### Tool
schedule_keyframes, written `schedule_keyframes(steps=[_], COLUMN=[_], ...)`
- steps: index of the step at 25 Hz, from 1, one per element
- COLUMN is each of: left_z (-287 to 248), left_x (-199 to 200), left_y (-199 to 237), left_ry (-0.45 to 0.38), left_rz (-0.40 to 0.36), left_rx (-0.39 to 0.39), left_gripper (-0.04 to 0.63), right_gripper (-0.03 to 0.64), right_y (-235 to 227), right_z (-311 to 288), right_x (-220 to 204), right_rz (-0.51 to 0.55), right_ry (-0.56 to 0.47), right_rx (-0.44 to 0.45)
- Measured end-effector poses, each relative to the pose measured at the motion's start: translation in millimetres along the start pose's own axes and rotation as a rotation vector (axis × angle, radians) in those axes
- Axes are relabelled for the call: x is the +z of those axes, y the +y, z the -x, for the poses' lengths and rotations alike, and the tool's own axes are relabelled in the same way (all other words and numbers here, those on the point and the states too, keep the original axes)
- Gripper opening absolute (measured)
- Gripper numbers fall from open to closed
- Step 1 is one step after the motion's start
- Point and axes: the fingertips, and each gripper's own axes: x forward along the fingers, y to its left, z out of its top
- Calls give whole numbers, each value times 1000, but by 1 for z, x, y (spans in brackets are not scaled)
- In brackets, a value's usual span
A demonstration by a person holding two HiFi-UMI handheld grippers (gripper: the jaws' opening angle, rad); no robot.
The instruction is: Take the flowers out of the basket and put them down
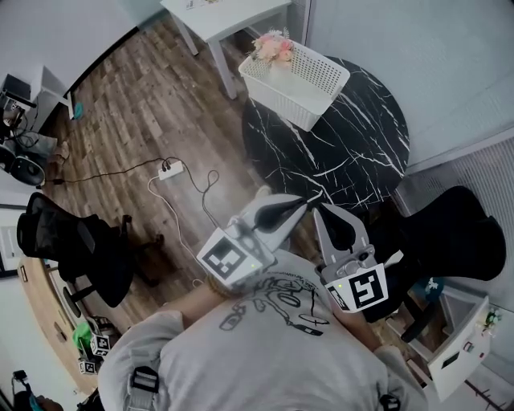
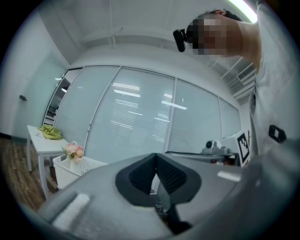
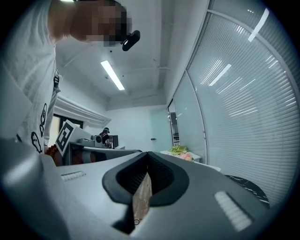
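A bunch of pink flowers (image 1: 273,46) stands in the far corner of a white slatted basket (image 1: 299,82) on a round black marble table (image 1: 353,144). Both grippers hover near my body, short of the table's near edge and far from the basket. My left gripper (image 1: 300,205) is shut with nothing in it, and so is my right gripper (image 1: 320,211). In the left gripper view the flowers (image 2: 74,150) and basket (image 2: 70,171) show small at the lower left, beyond the shut left gripper (image 2: 156,158). The right gripper (image 3: 147,158) points level, its jaws together.
A white side table (image 1: 229,18) stands just behind the basket, with a green cloth (image 2: 50,132) on it. A black office chair (image 1: 450,237) is to the right of the marble table, another (image 1: 76,245) at the left. A power strip and cables (image 1: 171,170) lie on the wooden floor.
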Motion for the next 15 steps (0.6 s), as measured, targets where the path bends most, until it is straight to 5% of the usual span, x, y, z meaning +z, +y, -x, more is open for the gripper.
schedule_keyframes(steps=[15], left_z=[-38], left_x=[23], left_y=[87], left_ry=[-12], left_rz=[-5], left_rx=[-19], left_gripper=[3], right_gripper=[6], right_y=[-53], right_z=[-80], right_x=[4], right_rz=[16], right_ry=[22], right_rx=[-6])
